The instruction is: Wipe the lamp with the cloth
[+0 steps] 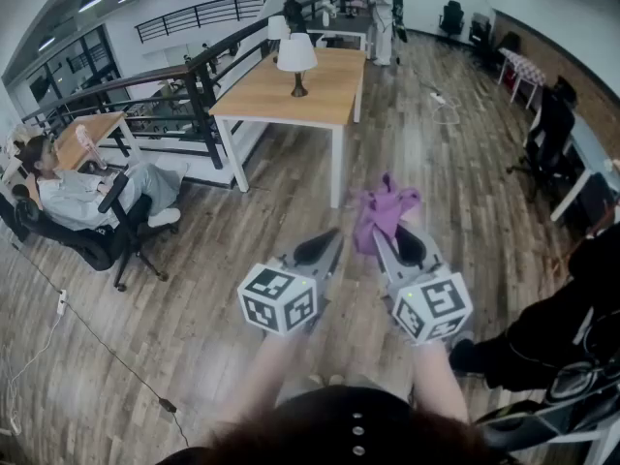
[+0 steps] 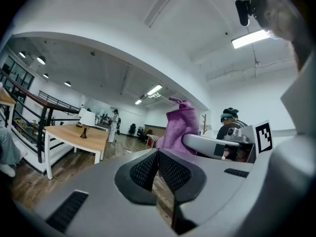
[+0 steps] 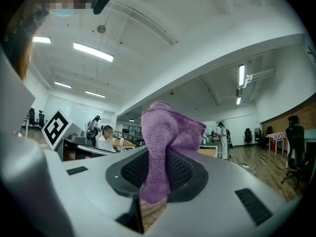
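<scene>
Purple cloth [image 3: 168, 132] stands pinched in the right gripper [image 3: 155, 174]; left gripper [image 2: 158, 168] pressed together, empty.

No readable text, labels, brands, numbers or signs anywhere in view

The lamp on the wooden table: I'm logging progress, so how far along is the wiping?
Done: the purple terry cloth is clamped in the right gripper. In hand: both grippers hang over the plank floor, the left gripper shut and empty. Left: reaching the white-shaded lamp on the light wooden table, which stands well ahead, and wiping it.
</scene>
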Demonstrator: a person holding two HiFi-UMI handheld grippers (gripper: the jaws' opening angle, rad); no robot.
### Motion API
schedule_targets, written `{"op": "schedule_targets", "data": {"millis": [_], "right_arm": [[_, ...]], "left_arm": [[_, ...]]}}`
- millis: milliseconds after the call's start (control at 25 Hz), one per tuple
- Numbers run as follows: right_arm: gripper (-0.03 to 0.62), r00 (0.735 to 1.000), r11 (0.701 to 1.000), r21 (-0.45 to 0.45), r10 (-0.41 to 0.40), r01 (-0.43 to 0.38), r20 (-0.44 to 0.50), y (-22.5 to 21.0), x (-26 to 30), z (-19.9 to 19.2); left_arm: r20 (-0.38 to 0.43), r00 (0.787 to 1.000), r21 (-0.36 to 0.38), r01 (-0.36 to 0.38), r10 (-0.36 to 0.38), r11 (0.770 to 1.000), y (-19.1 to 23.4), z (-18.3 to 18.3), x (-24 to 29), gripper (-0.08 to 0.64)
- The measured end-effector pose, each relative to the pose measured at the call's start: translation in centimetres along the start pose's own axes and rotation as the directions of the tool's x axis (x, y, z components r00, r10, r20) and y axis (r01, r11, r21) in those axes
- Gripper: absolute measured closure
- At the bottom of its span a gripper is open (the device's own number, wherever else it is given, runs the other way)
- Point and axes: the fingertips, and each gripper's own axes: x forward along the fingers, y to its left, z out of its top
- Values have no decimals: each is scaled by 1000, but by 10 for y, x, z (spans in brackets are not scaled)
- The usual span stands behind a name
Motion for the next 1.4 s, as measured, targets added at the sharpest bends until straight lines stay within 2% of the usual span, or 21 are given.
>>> {"op": "schedule_targets", "data": {"millis": [320, 600, 760, 1080, 1240, 1400], "right_arm": [[511, 1000, 999, 47, 5, -5, 7, 1, -1, -3], [512, 1000, 999, 33, -11, 11, 21, -7, 5, -1], [511, 999, 997, 81, -17, 13, 48, -18, 4, -2], [511, 1000, 996, 93, 14, -15, 8, -36, 15, -21], [511, 1000, 993, 115, 15, -15, -6, -53, 31, -32], [511, 1000, 992, 125, 11, -10, -7, -74, 67, -42]], "left_arm": [[-8, 1000, 8, -4, 4, 1000, 0, 0, 5, 549], [-8, 1000, -4, -23, 22, 1000, 8, -2, 10, 549], [-4, 1000, -1, -26, 26, 1000, 10, -3, 16, 549], [-16, 999, -18, -43, 42, 999, 16, -17, 38, 549], [-10, 999, -29, -43, 42, 999, 29, -14, 59, 549], [-8, 999, -32, -43, 43, 999, 62, -10, 86, 549]]}}
